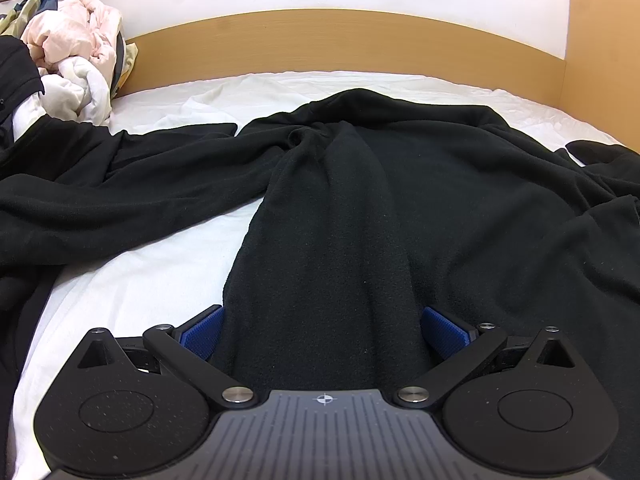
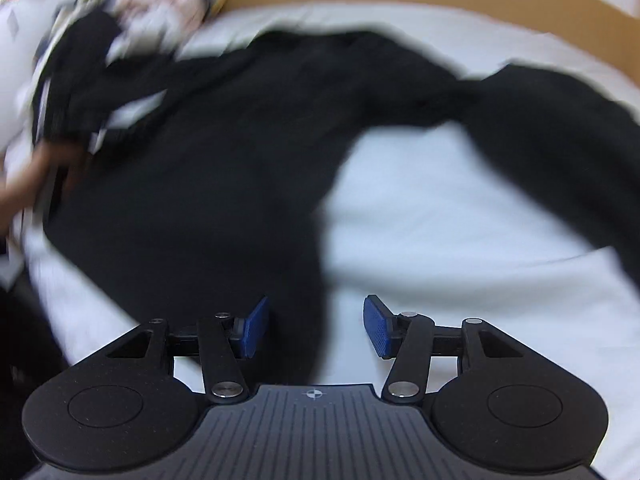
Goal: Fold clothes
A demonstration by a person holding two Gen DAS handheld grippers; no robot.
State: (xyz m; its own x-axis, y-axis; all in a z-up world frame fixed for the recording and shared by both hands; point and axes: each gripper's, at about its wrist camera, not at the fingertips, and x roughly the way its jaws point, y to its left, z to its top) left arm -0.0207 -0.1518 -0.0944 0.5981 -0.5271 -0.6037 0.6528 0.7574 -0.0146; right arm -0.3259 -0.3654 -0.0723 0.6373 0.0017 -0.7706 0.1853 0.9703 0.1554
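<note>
The black fleece garment [image 1: 360, 208] lies spread on the white-sheeted bed [image 1: 132, 280], long axis toward the headboard. Left gripper [image 1: 322, 334] spread around its hem; right gripper [image 2: 316, 328] spread, empty, at the hem's right edge.

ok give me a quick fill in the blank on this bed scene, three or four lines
1. The garment spread on the bed is ____ in colour.
2. The bed sheet under it is ____.
3. The headboard behind the bed is made of ____.
4. In the right wrist view, the blue pads of the right tool stand ____, pressing on nothing.

Missing words: black; white; wood; apart
</note>
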